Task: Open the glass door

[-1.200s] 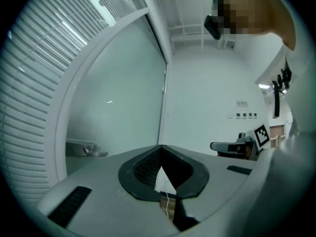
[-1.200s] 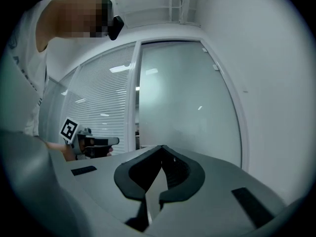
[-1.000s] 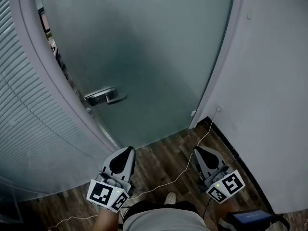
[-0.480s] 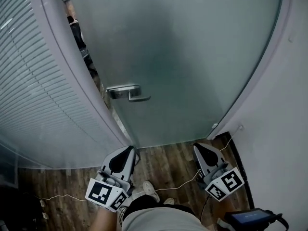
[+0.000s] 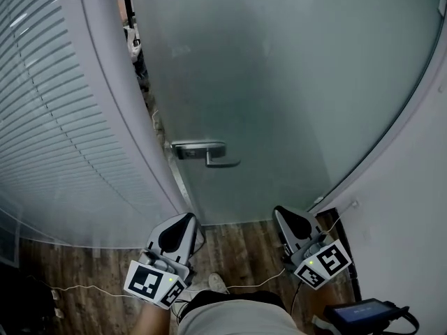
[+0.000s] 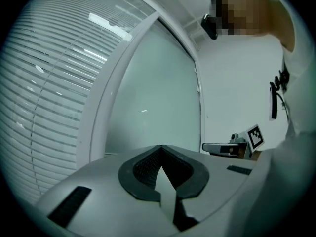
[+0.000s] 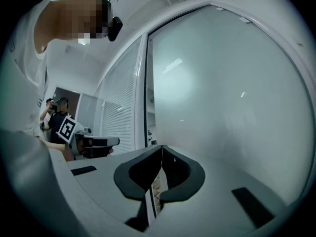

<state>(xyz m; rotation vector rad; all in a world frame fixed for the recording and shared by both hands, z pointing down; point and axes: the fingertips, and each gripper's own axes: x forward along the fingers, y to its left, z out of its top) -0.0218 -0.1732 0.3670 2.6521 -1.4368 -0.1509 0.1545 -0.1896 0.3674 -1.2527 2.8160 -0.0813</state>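
dark wood floor (image 5: 237,241), white wall (image 5: 413,218) right, slatted blinds (image 5: 43,117) left

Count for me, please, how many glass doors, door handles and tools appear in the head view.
Glass door: 1
Door handle: 1
Tools: 2 (left tool, right tool)
Total: 4

glass door (image 5: 279,82): frosted, nothing behind it readable; top cut by the picture's edge, well ahead of both grippers. gap (image 5: 136,51) beyond the left gripper (image 5: 189,216): dark clutter, too small to identify. black device (image 5: 367,317) behind the right gripper (image 5: 280,211): cropped at the bottom edge.
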